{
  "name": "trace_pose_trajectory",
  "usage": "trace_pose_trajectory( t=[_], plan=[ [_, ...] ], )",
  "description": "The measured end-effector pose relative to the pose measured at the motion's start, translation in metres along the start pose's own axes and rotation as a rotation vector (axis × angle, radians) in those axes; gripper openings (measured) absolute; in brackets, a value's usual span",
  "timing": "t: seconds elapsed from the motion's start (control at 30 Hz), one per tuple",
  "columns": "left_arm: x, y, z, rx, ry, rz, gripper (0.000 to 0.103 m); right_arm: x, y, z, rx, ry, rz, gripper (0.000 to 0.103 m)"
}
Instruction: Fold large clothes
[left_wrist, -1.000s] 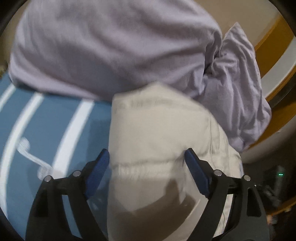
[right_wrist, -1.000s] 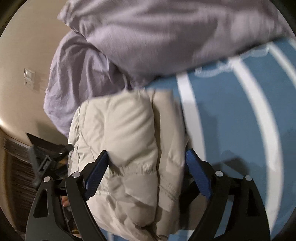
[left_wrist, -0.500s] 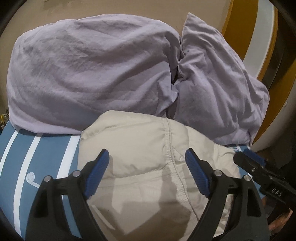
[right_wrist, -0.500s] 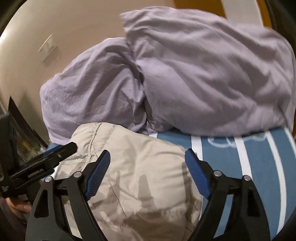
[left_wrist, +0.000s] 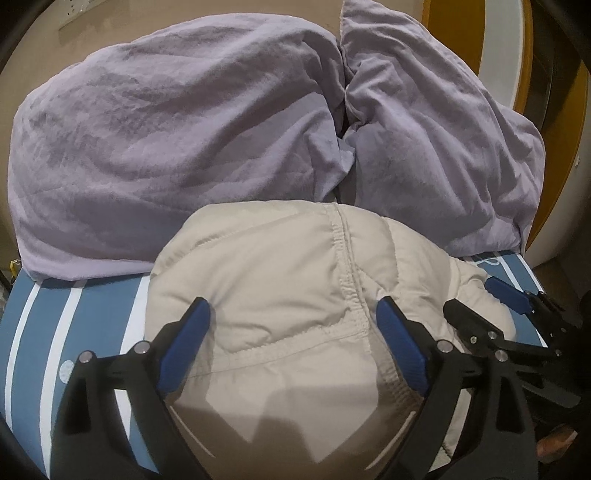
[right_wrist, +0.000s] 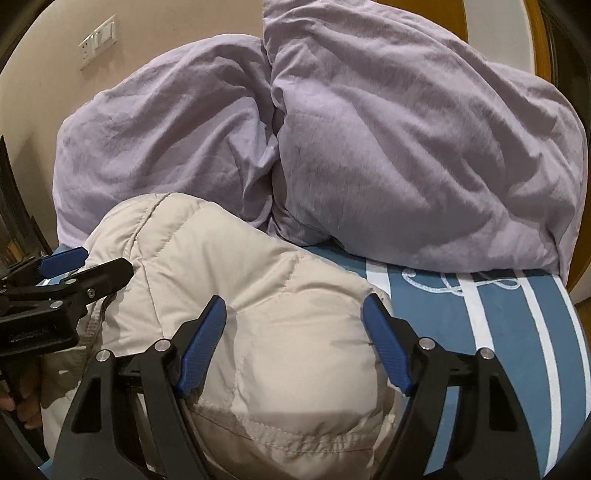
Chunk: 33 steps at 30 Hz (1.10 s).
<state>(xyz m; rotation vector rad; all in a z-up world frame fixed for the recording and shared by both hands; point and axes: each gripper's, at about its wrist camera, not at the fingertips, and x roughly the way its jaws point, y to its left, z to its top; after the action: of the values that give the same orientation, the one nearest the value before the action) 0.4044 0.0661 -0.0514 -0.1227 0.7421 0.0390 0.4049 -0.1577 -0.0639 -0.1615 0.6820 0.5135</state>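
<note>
A beige puffer jacket (left_wrist: 280, 280) lies bundled in a compact fold on the blue striped bed cover (left_wrist: 40, 325); it also shows in the right wrist view (right_wrist: 258, 295). My left gripper (left_wrist: 293, 345) is open, its blue pads on either side of the jacket's top. My right gripper (right_wrist: 295, 341) is open in the same way over the jacket's other side. Each gripper shows in the other's view, the right gripper (left_wrist: 491, 310) at the right edge, the left gripper (right_wrist: 85, 266) at the left edge. Neither holds fabric.
Two lilac pillows (left_wrist: 166, 140) (left_wrist: 443, 147) lean against the beige wall behind the jacket. A wall socket plate (right_wrist: 98, 40) sits high on the left. An orange and white panel (left_wrist: 502, 55) stands at the right. The bed cover (right_wrist: 498, 332) extends to the right.
Both grippers have pulled back and tilted up from the jacket, so the pillows and wall now fill the upper view. The jacket lies in place, folded. Both grippers stay open.
</note>
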Motion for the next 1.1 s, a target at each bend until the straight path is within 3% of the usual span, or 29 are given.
trace_pose_trajectory(
  t=[0.87, 1.1],
  plan=[
    [0.017, 0.001, -0.011, 0.002, -0.035, -0.035, 0.098, 0.023, -0.008, -0.014, 0.046, 0.001, 0.013, 0.083],
    [0.004, 0.002, -0.009, -0.006, -0.019, -0.012, 0.099, 0.014, -0.007, -0.007, 0.035, 0.064, 0.007, 0.088]
  ],
)
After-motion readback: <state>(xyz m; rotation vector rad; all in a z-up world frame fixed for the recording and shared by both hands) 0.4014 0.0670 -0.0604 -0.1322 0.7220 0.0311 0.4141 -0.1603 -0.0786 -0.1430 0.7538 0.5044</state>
